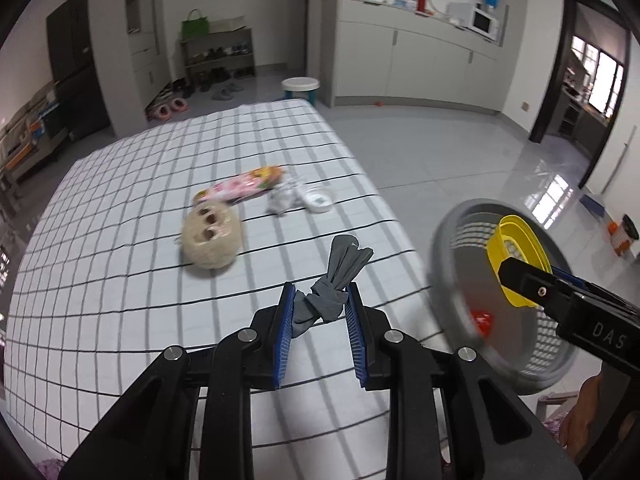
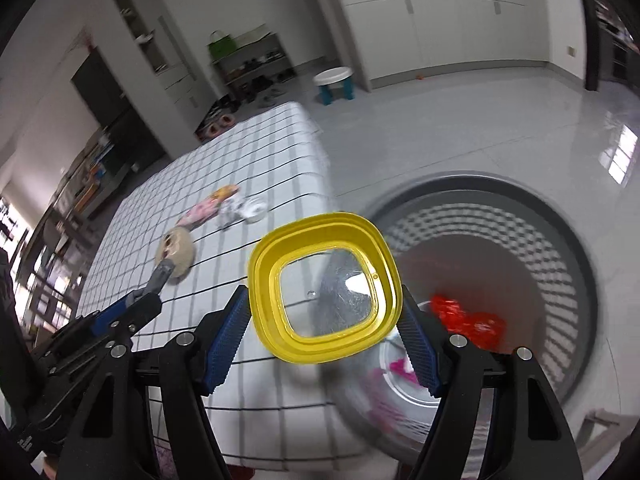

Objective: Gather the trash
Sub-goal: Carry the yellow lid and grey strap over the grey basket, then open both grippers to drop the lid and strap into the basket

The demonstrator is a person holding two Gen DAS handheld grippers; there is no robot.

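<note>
1. The left wrist view shows the left gripper [image 1: 320,300] with its jaws closed on a knotted grey cloth [image 1: 334,280], whose loose end sticks up above the checked desk [image 1: 120,240].
2. The right wrist view shows the right gripper [image 2: 324,320] with its jaws gripping a yellow-rimmed lid [image 2: 326,290] by two opposite edges; the lid has a clear middle panel and is held over the near edge of the grey basket [image 2: 560,248].
3. Only the right wrist view looks into the basket: a red crumpled wrapper [image 2: 468,316] and something pink, too blurred to name, lie on its bottom.
4. Only the left wrist view shows the basket standing beside the desk, at the desk's right edge.
5. Left on the desk in both views: a round beige husk [image 1: 210,240], a pink and yellow packet [image 1: 244,184], a crumpled clear wrapper [image 1: 282,200] and a small white dish [image 1: 318,200], the last three lying close together.
6. The letters "DAS" are readable on the right gripper's body in the left wrist view; print on the packet is too blurred to read.
</note>
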